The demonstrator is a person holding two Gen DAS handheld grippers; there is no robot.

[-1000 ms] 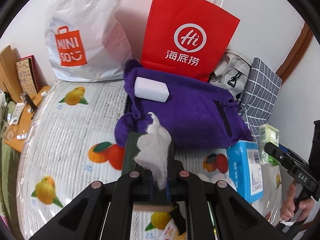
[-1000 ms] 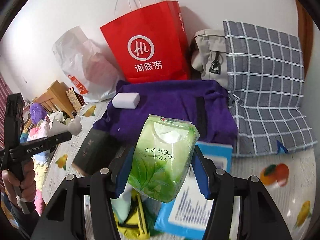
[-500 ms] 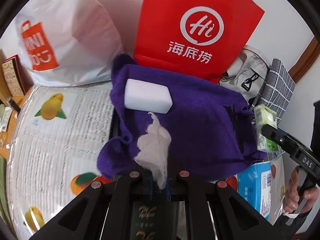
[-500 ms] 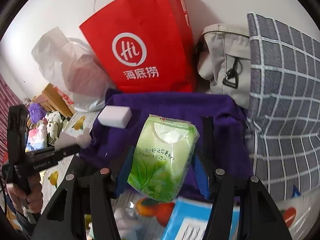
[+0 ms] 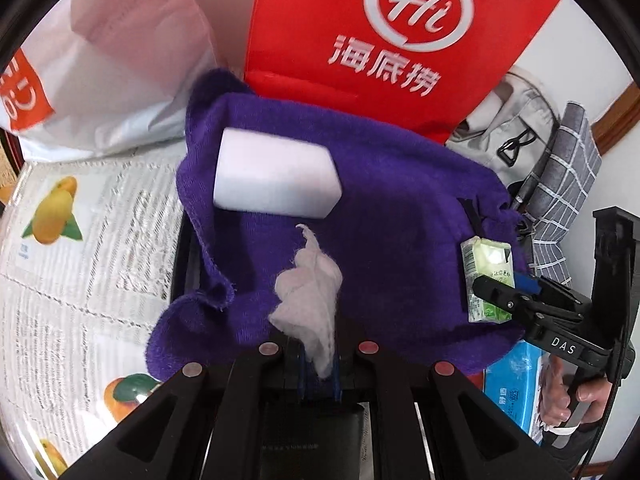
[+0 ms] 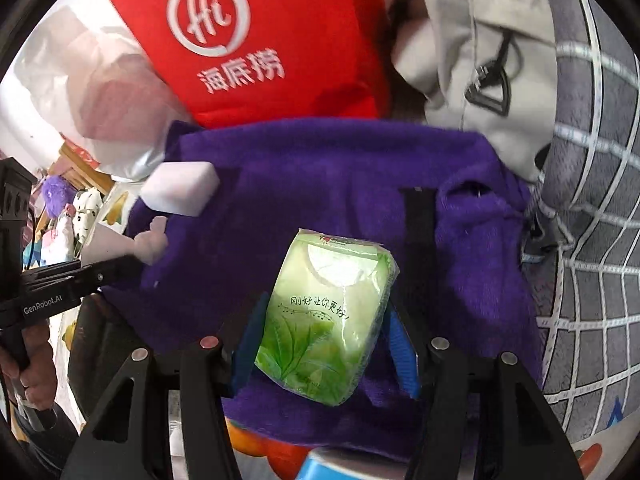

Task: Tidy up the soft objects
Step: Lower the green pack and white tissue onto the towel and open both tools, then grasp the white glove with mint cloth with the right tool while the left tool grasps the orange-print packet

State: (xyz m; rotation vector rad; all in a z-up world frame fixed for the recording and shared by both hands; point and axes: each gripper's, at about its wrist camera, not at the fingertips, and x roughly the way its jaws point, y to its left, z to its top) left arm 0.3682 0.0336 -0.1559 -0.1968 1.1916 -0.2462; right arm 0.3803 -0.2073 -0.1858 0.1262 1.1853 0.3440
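1. Table w/ fruit-print cover; white wall behind.
2. Purple towel spread on it, white sponge block on top.
3. Red paper bag, white plastic bag, grey checked bag at back.
4. Left gripper pinched shut on white cotton wad, over towel.
5. Right gripper clamps green tissue pack, over towel.

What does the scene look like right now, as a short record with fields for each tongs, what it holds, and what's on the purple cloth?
left tongs: shut on white wad
right tongs: shut on green tissue pack
purple cloth: spread over a fruit-print cover
on cloth: white block
behind cloth: red bag, white bag
right of cloth: checked cushion
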